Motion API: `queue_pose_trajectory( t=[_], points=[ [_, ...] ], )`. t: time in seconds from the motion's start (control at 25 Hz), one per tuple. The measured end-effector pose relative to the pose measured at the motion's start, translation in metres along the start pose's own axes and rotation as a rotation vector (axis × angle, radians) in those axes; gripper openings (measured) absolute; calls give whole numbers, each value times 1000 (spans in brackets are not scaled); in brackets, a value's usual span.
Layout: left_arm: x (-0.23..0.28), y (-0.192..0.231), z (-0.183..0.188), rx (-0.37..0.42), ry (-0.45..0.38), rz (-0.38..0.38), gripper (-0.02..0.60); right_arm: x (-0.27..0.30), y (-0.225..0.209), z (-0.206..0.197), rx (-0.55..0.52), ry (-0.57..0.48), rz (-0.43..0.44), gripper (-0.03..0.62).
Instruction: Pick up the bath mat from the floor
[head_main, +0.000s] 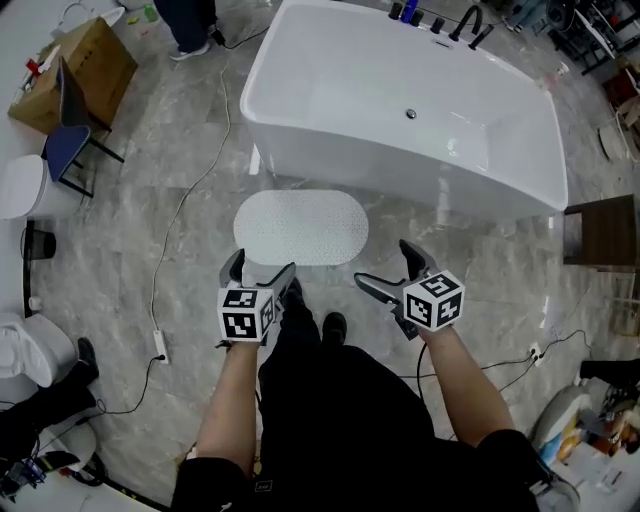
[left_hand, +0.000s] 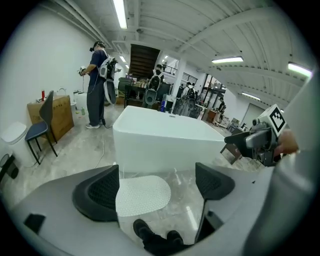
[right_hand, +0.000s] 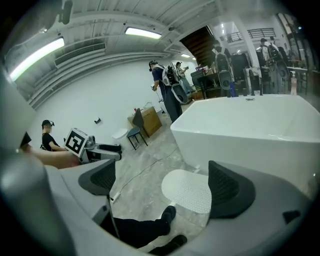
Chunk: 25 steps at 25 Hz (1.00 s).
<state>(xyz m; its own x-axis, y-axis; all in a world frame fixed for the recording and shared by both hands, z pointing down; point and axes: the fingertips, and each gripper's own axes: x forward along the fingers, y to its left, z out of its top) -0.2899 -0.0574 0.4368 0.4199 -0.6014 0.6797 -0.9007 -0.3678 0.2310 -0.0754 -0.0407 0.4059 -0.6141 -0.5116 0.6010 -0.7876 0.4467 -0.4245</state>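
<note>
A white oval bath mat (head_main: 301, 227) with a dotted surface lies flat on the grey marble floor, just in front of the bathtub (head_main: 400, 110). It also shows between the jaws in the left gripper view as the mat (left_hand: 142, 195) and in the right gripper view as the mat (right_hand: 188, 190). My left gripper (head_main: 264, 269) hangs open above the mat's near edge, empty. My right gripper (head_main: 383, 264) is open too, to the right of the mat, holding nothing. Both are held well above the floor.
The person's black shoes (head_main: 334, 326) stand just behind the mat. A cable (head_main: 190, 190) runs along the floor at left, past a blue chair (head_main: 68, 140) and a cardboard box (head_main: 85, 70). A wooden stool (head_main: 603, 231) stands right of the tub. A person (left_hand: 96, 85) stands far back.
</note>
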Motion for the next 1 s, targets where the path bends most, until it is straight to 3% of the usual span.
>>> queue_pose_trajectory(
  t=[0.16, 0.44, 0.72, 1.0],
  points=[
    [18, 12, -9, -28, 11, 8, 499, 30, -11, -7, 3, 60, 9, 581],
    [61, 43, -6, -30, 1, -12, 499, 103, -24, -2, 16, 75, 21, 581],
    [113, 66, -36, -126, 24, -11, 499, 169, -46, -21, 35, 125, 19, 581],
    [146, 95, -62, -122, 37, -22, 499, 222, -59, -40, 48, 133, 16, 581]
  ],
)
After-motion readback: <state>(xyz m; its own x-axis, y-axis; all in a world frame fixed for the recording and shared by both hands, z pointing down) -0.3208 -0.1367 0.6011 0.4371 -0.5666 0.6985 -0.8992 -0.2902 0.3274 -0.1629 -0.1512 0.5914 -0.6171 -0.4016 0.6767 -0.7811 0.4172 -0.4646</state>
